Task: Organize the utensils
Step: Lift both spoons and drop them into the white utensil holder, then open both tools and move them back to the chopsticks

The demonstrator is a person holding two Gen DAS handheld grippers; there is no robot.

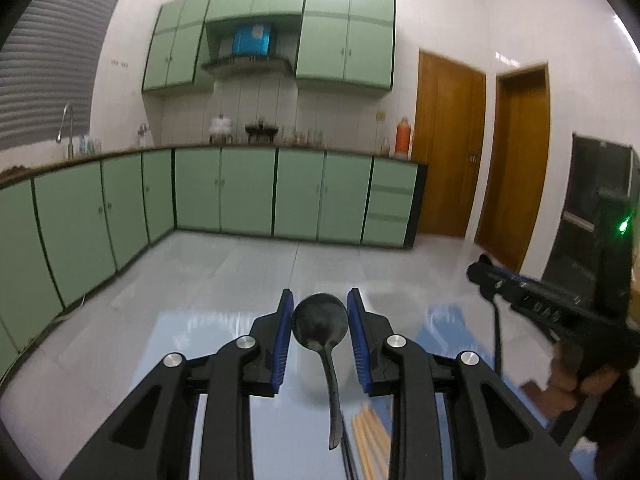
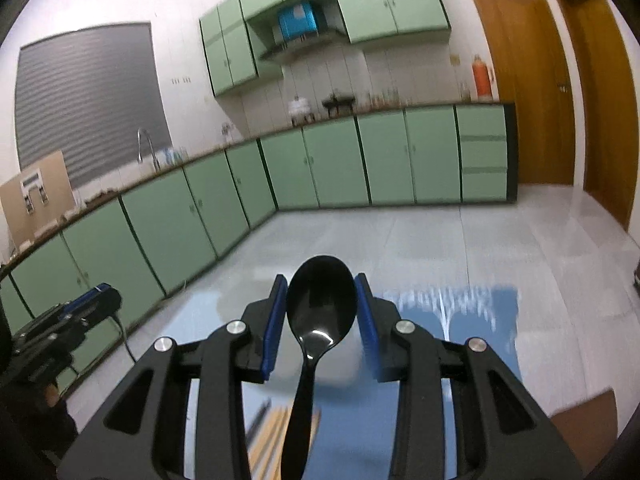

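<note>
Holding one black spoon in each of my grippers, I have both raised above the glossy worktop point(image 1: 224, 360) and facing the green kitchen cabinets point(image 1: 248, 192). My left gripper point(image 1: 320, 312) has its blue-padded fingers point(image 1: 282, 332) closed in against the round bowl of a dark ladle-like spoon point(image 1: 320, 326), one pad on each side of the bowl; its thin handle runs back toward the camera and hangs down between the finger arms. My right gripper point(image 2: 321, 300) grips a glossy black spoon point(image 2: 321, 304) the same way, its blue fingers point(image 2: 271, 328) pressed to either side of the oval bowl, with the handle running straight back under the camera. Both sets of fingers are only as far apart as the spoon bowls they pinch. Below the left spoon's handle, a bundle of pale wooden chopsticks point(image 1: 370, 436) lies on the worktop near its close edge; the right wrist view shows them point(image 2: 276, 432) blurred beneath the right spoon's handle, beside some thin dark sticks I cannot make out. A blue mat point(image 2: 472, 320) lies on the worktop toward its right side. In the left wrist view my right gripper point(image 1: 480, 274) shows off to the right, held in my hand point(image 1: 576, 380); in the right wrist view my left gripper point(image 2: 102, 300) appears at the left edge.
</note>
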